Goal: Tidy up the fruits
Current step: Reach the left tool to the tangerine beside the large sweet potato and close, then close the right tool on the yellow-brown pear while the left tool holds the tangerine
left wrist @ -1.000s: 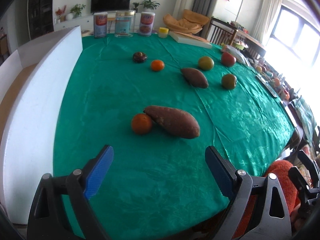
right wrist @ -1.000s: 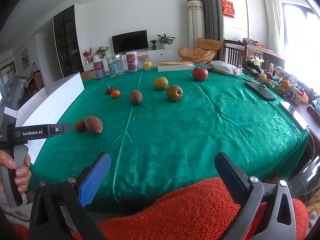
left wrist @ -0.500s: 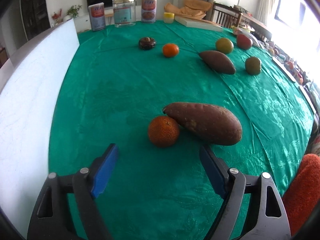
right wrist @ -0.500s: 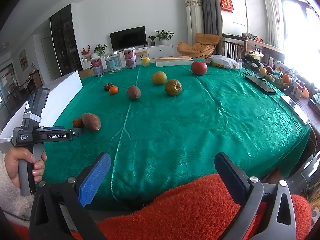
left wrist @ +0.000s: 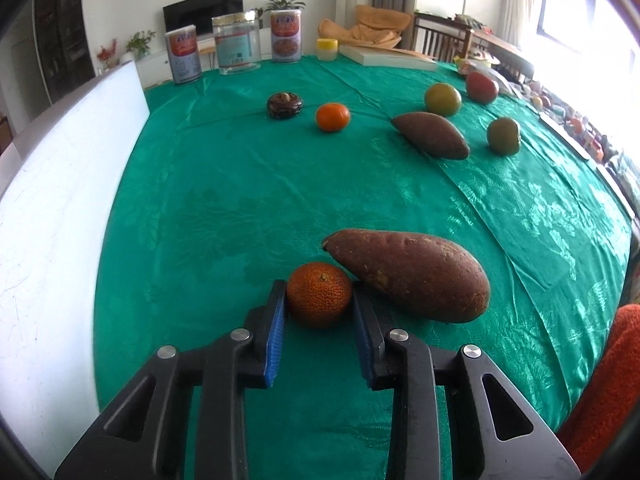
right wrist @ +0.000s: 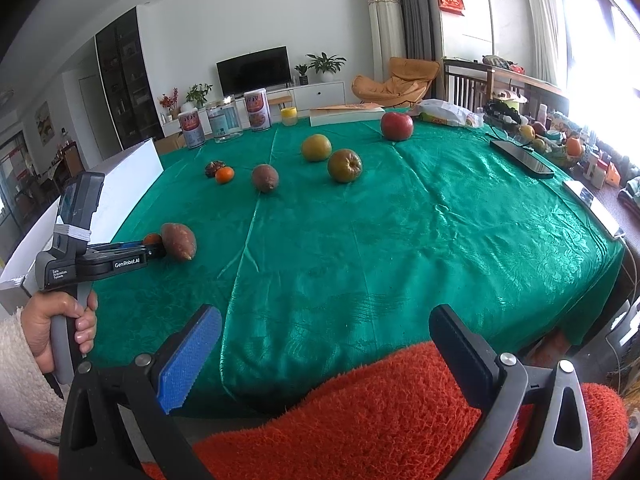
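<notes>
My left gripper is shut on a small orange that rests on the green tablecloth, touching a large sweet potato. Farther off lie a second orange, a dark mangosteen, a second sweet potato, two greenish pears and a red apple. My right gripper is open and empty, held off the table's near edge above an orange fleece. The left gripper also shows in the right wrist view.
A white foam board runs along the table's left side. Three canisters, a yellow cup and a flat box stand at the far edge. A phone lies at the right.
My left gripper moved forward and down onto the near orange and its jaws closed around it. The right gripper stayed open and nearly still.
</notes>
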`<state>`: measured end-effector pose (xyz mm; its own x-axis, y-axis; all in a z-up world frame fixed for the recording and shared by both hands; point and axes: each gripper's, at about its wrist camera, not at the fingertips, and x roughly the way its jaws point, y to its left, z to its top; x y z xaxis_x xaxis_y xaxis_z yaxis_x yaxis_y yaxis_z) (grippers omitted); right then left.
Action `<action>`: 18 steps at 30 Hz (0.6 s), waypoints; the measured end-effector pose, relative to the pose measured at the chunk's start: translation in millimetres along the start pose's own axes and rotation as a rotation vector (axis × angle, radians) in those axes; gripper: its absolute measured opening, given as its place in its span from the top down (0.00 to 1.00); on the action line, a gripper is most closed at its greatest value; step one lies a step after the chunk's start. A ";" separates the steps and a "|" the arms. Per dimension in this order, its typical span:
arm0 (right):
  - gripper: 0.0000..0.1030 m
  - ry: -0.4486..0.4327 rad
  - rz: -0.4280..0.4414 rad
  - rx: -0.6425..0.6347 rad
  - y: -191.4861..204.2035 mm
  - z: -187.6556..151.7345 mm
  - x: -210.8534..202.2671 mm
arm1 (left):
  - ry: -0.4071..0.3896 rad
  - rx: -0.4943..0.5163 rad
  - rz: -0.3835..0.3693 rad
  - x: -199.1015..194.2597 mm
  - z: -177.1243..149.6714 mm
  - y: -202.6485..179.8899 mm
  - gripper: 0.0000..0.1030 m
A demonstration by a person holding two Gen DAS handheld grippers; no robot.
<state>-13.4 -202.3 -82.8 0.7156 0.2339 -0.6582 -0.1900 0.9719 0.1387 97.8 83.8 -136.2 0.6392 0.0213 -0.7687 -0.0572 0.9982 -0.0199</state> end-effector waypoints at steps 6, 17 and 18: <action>0.00 0.199 0.088 0.098 -25.2 22.4 33.9 | 0.007 -0.060 0.028 0.4 1.6 14.4 0.70; 0.17 0.315 0.111 0.216 -78.2 168.7 161.0 | 0.009 -0.085 0.065 -2.0 -3.2 30.6 0.70; 0.26 0.321 0.105 0.228 -80.5 180.4 175.2 | 0.010 -0.087 0.066 -2.5 -3.9 31.6 0.70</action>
<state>248.6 -234.8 -75.8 0.4469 0.3475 -0.8243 -0.0711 0.9323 0.3545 91.4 115.0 -137.4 0.6245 0.0854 -0.7763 -0.1650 0.9860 -0.0243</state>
